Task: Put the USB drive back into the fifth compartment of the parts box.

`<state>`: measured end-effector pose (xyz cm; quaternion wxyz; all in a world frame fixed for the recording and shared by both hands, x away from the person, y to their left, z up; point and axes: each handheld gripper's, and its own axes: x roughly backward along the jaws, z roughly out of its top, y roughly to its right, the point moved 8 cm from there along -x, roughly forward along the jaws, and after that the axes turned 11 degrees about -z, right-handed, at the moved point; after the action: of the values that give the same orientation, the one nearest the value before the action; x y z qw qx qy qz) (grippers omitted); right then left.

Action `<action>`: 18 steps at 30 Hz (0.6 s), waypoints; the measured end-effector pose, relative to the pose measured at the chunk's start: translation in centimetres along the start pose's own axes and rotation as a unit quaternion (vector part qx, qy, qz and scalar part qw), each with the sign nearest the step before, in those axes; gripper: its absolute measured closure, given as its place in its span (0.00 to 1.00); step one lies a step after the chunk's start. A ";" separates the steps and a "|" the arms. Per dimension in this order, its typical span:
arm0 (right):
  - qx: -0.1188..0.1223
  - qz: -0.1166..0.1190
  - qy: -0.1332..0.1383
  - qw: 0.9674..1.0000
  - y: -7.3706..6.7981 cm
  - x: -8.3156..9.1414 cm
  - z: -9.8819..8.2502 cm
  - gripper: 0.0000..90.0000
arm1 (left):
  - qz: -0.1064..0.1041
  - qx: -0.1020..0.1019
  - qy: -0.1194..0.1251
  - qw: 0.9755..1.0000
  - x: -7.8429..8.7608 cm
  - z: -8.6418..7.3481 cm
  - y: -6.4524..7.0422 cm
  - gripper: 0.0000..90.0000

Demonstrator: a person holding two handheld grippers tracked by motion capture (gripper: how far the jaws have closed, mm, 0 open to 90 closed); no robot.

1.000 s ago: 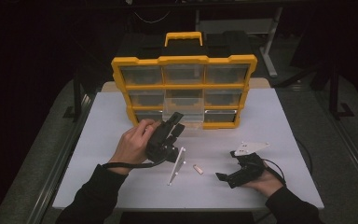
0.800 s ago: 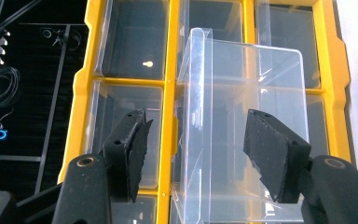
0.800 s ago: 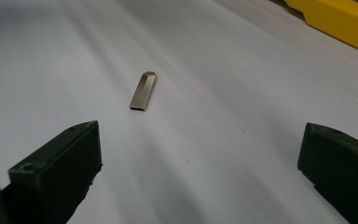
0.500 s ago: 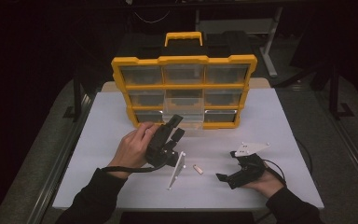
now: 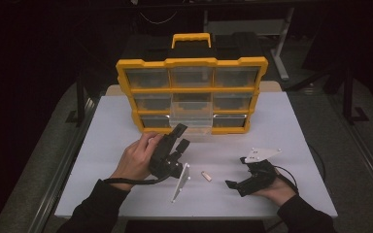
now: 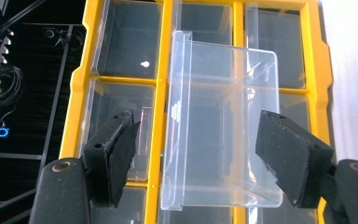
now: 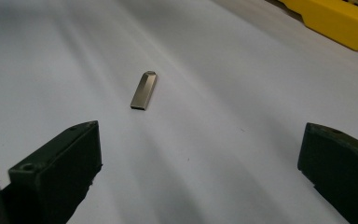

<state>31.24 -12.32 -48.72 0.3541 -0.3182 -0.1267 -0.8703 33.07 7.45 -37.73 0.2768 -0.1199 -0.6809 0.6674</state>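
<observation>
No brand, label or readable writing anywhere on the yellow organizer [image 5: 192,94] or on the small metal piece [image 5: 205,175].

Left hand [image 5: 136,160] wrapped around the left gripper [image 5: 179,137], forearm coming in from the near left, jaws pointed far and slightly right toward the organizer's lower middle. Jaws spread wide, gripping nothing. In the left gripper view, left gripper [image 6: 196,154] aimed at a clear plastic drawer [image 6: 221,126] pulled out of the middle column; drawer between the two black pads but touching neither, nearer the right-hand pad in that picture. Same drawer [image 5: 191,116] in the high view, jutting toward the near side from the organizer's front. Grey plate of this gripper tilted down onto the white table [image 5: 291,131].

Right hand [image 5: 272,189] low on the table at the near right, holding the right gripper [image 5: 233,184] with its jaws pointing left. Jaws released and wide apart, empty. In the right gripper view, right gripper [image 7: 200,172] looking along the tabletop at the small metal piece [image 7: 143,90], flat, silvery, oblong, lying on the white surface ahead of the jaws and well apart from both pads, closer to the left-hand pad's side of that picture. In the high view, piece lying between the two grippers, just beside the left gripper's plate.
</observation>
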 end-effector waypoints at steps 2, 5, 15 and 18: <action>-0.002 -0.002 0.000 1.000 0.1 0.0 0.0 0.00 | -0.002 0.003 -0.001 1.000 0.1 -0.1 0.2 0.30; -0.004 -0.002 -0.001 1.000 0.2 -0.1 0.0 0.00 | -0.003 0.003 -0.001 1.000 0.4 -0.4 0.7 0.27; 0.000 0.001 0.002 1.000 0.1 -0.1 0.0 0.00 | -0.012 0.005 -0.017 1.000 1.1 -1.0 2.6 0.19; 0.001 0.002 0.003 1.000 0.1 -0.1 0.0 0.00 | -0.013 0.007 -0.016 1.000 1.1 -1.0 3.0 0.18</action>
<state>31.39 -12.37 -48.72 0.3561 -0.3155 -0.1255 -0.8706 32.10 9.08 -40.47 0.2754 -0.0984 -0.6820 0.6703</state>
